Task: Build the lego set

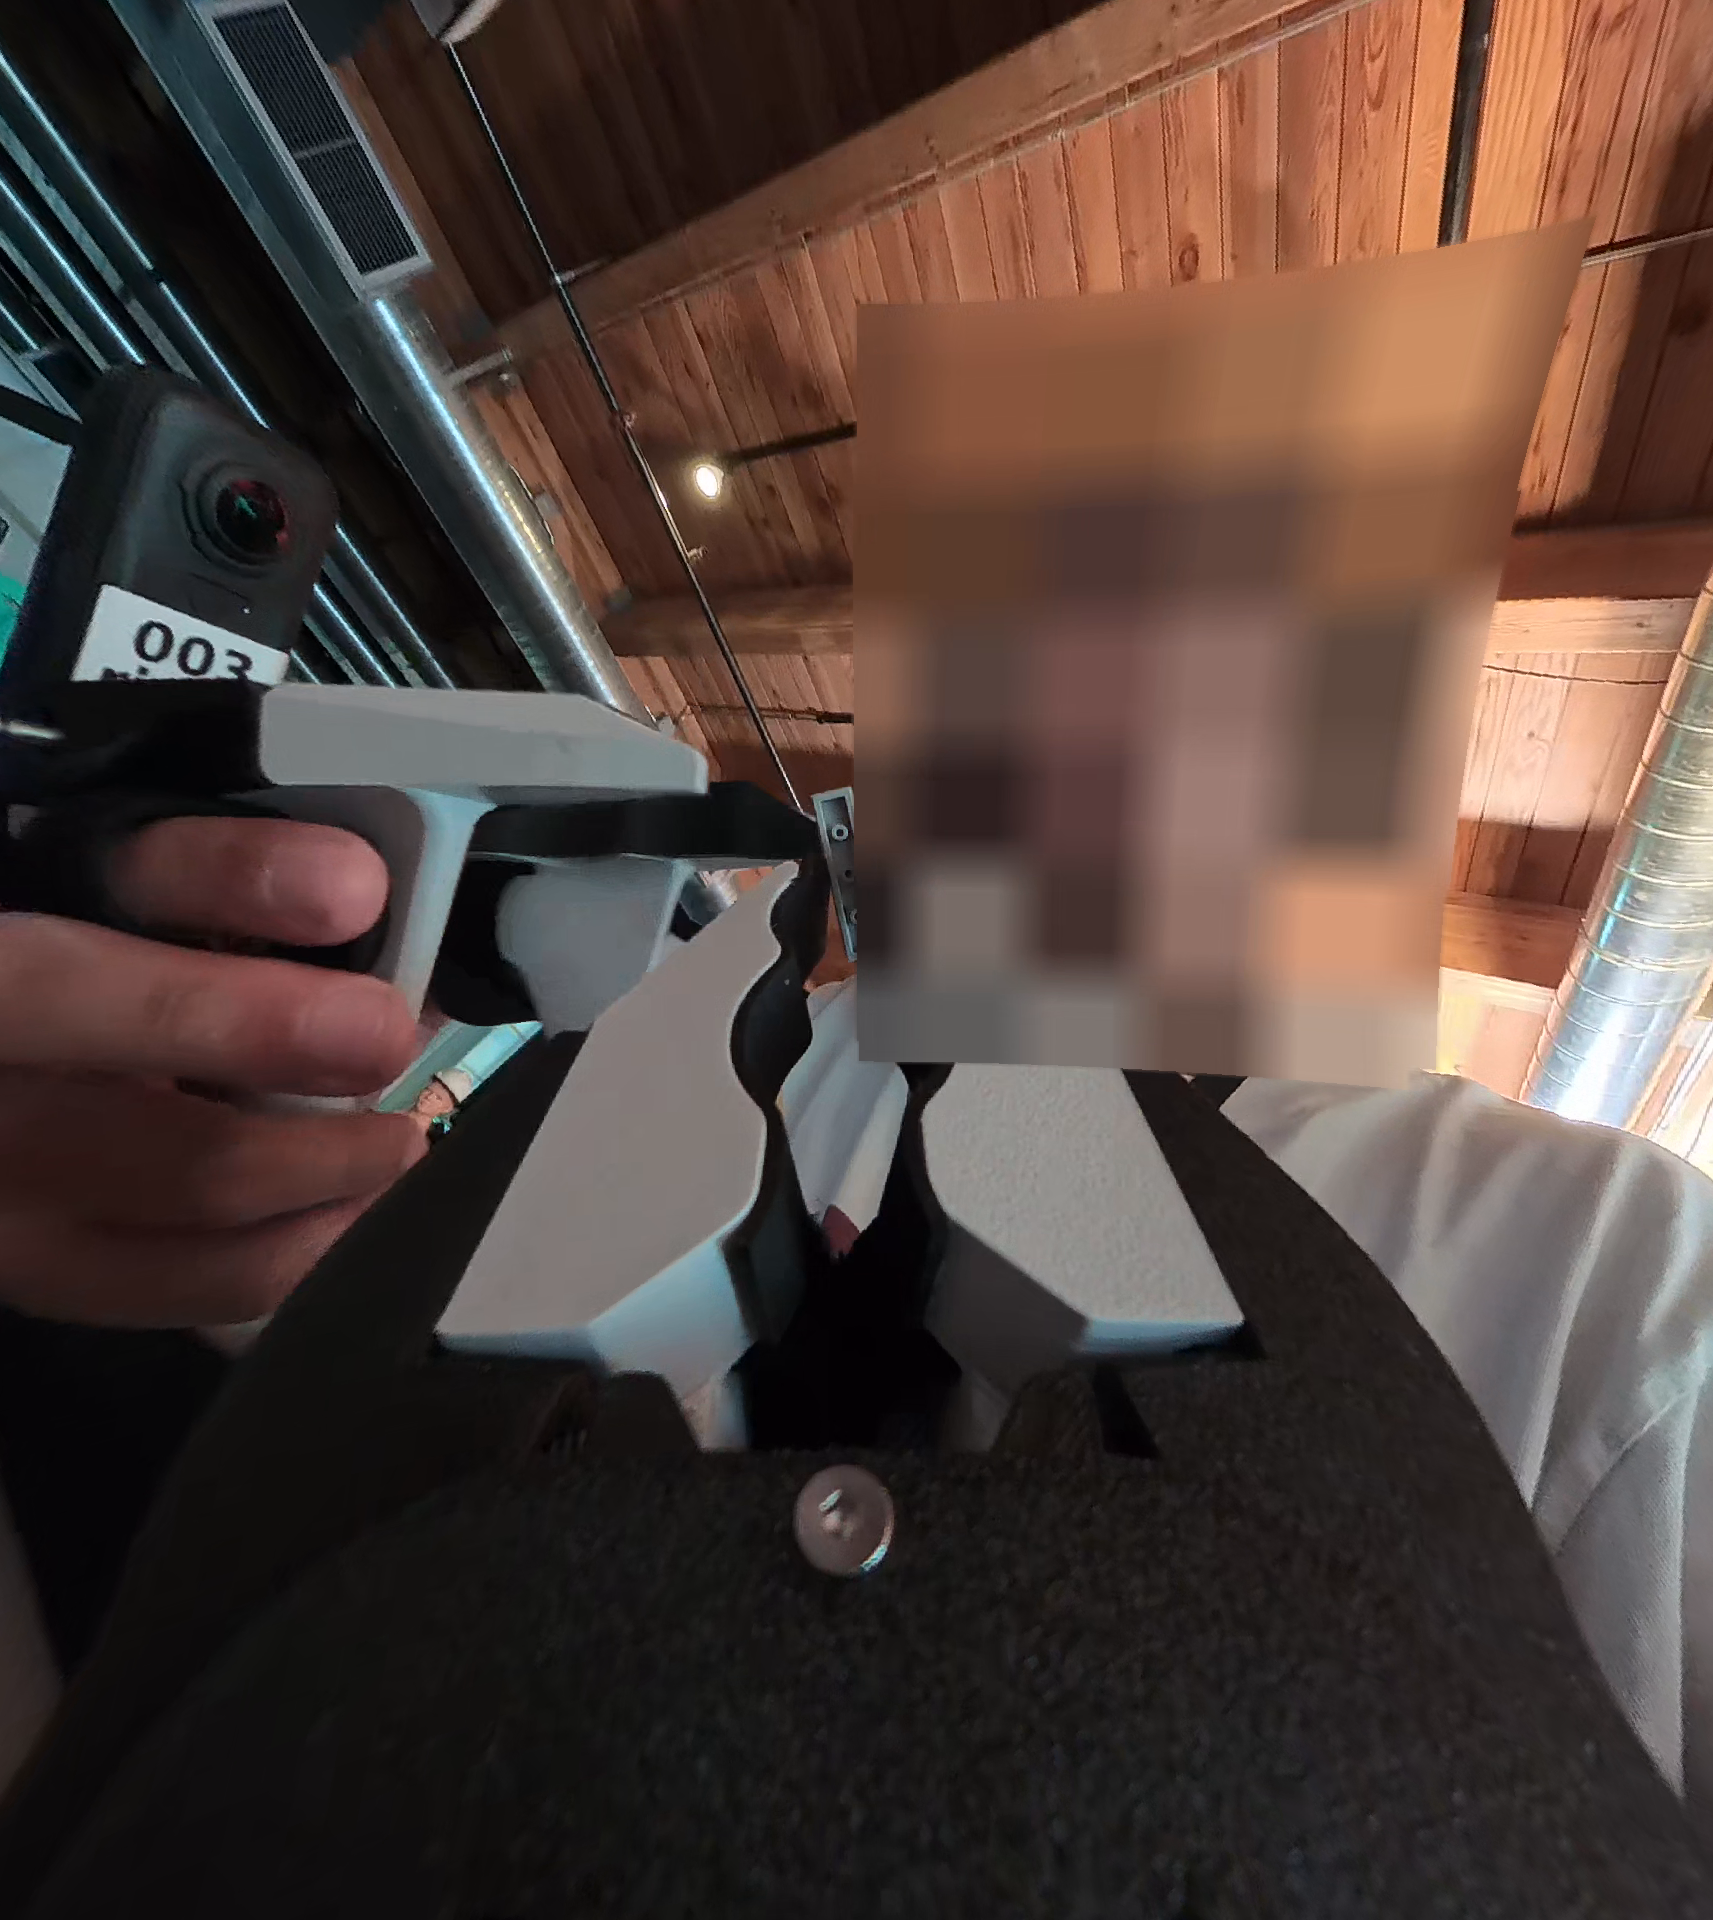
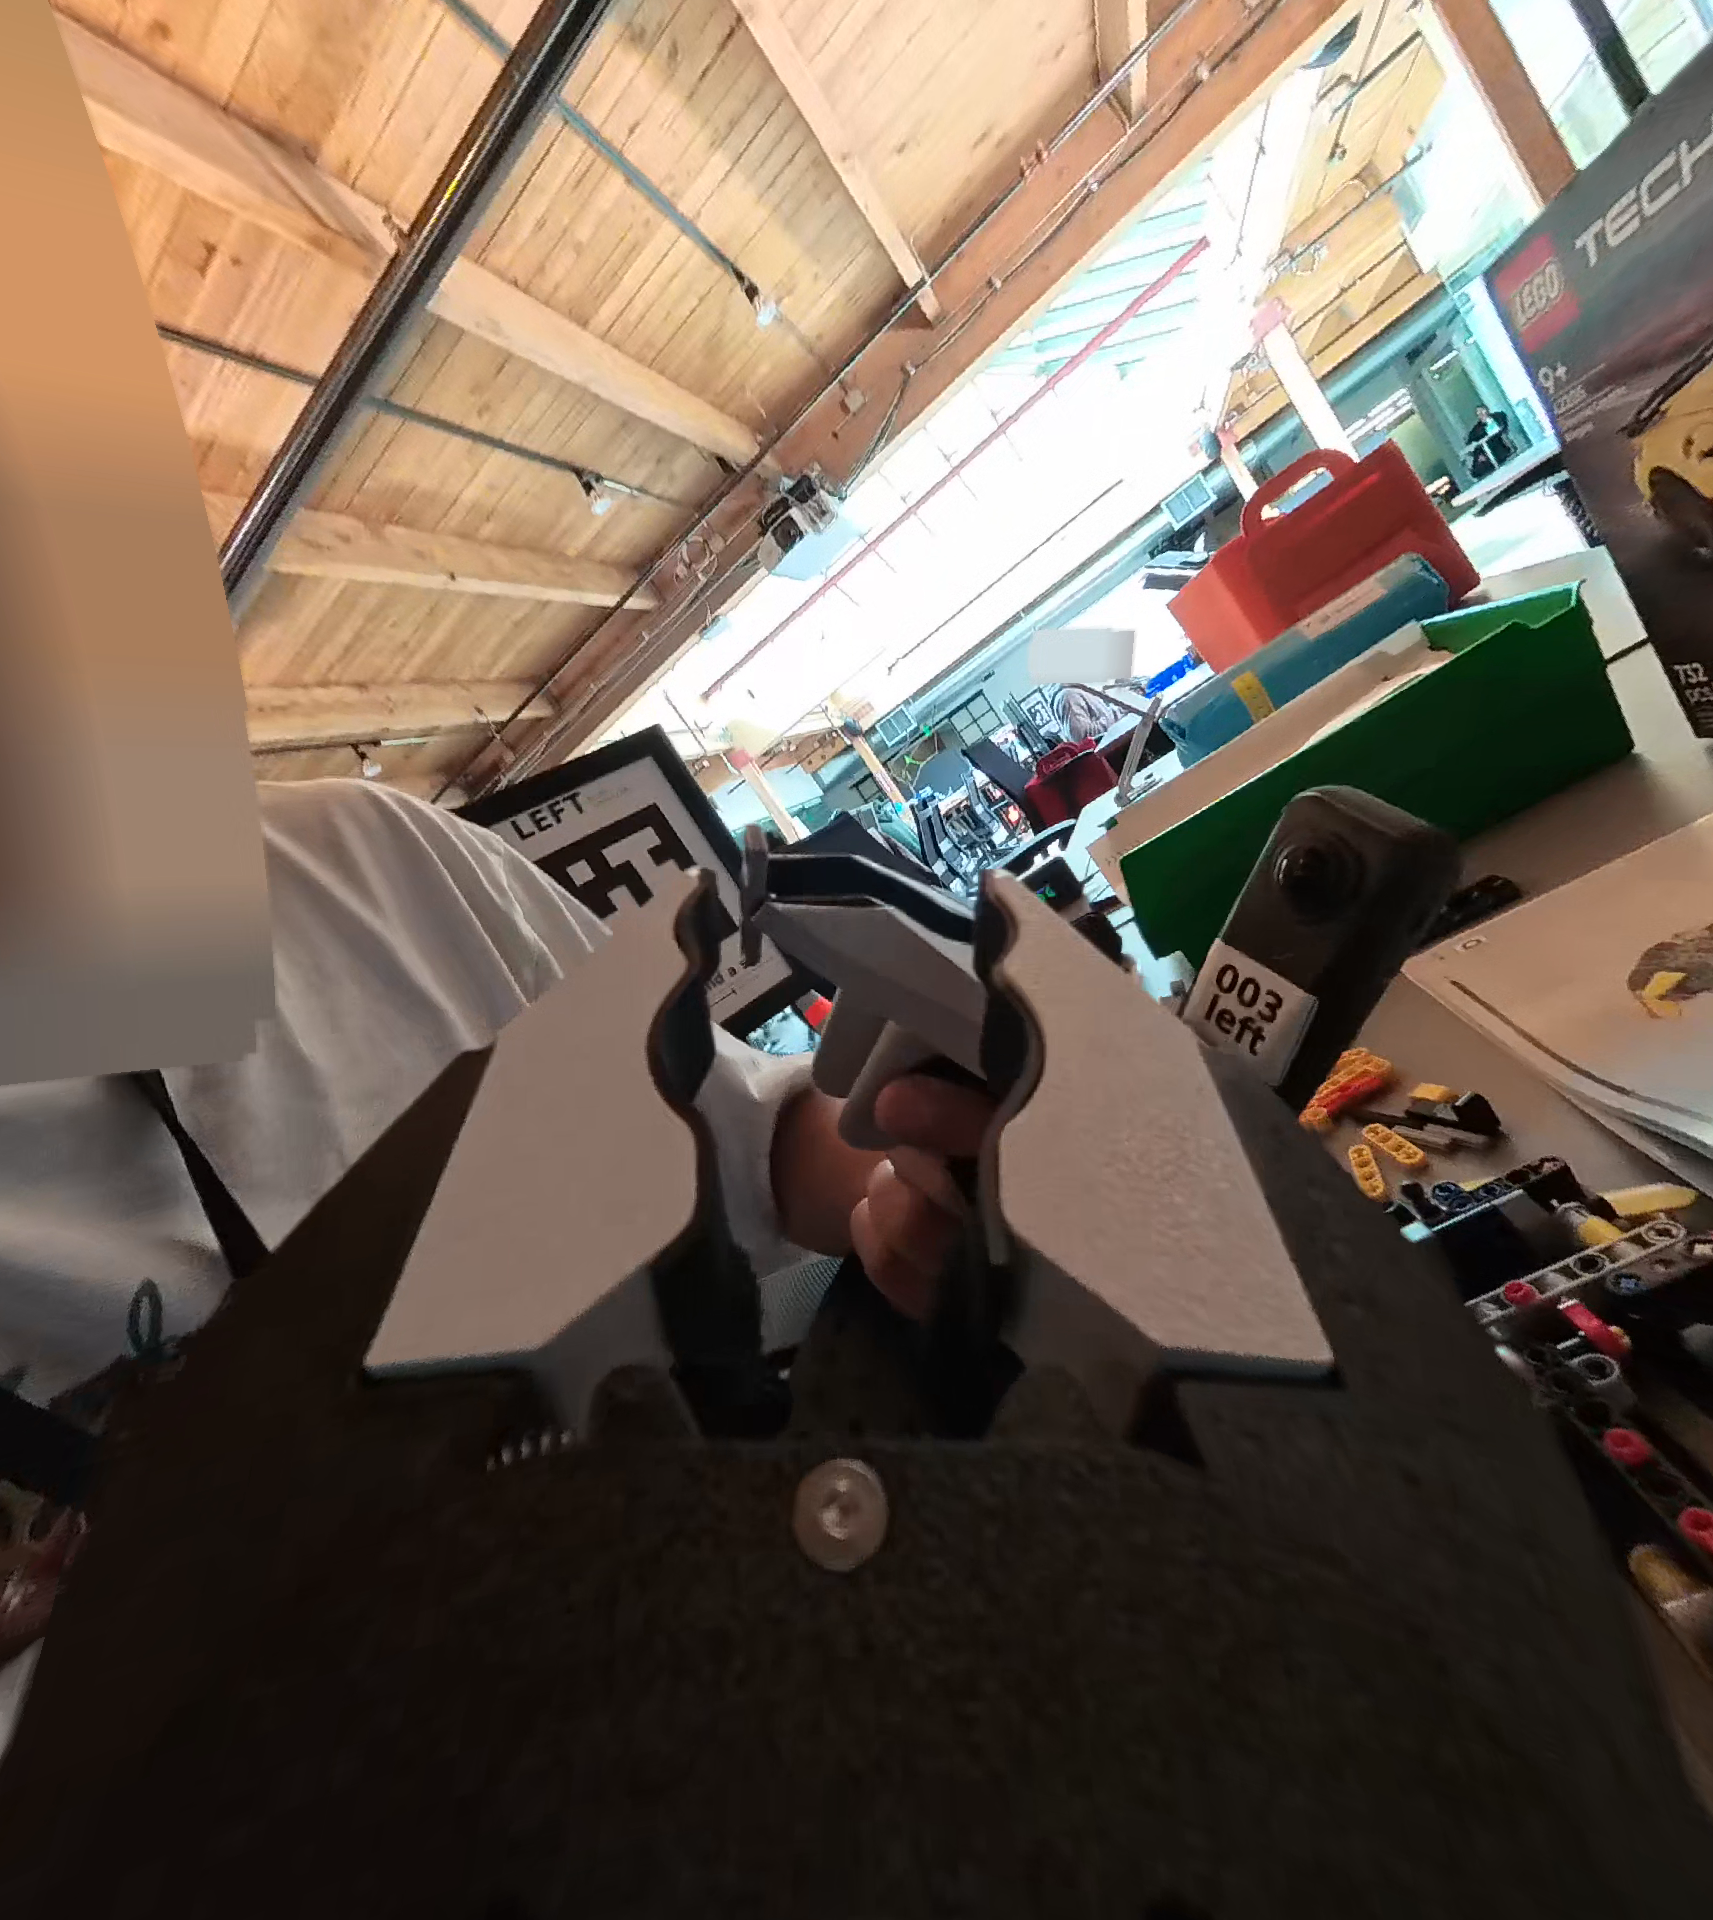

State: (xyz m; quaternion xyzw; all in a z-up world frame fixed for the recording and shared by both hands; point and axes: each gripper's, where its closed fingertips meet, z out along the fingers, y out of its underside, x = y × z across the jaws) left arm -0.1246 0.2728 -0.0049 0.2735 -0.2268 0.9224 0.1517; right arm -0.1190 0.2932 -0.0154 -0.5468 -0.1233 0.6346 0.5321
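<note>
Left hand-held gripper has its jaws nearly together on nothing; right hand-held gripper is spread apart, also empty, both raised toward the wooden ceiling. Plenty of free air there. Set box and green bin crowd the desk edge; lego pieces lie loose beside the instruction booklet. Writing's there, skipping it.

1. The left gripper has pale grey angular fingers edged with wavy black pads, on a coarse dark base fixed by a silver screw.
2. The right gripper is built the same, with its own silver screw.
3. Each carries a black round-lensed camera with a white label.
4. The person wears a white shirt with dark straps.
</note>
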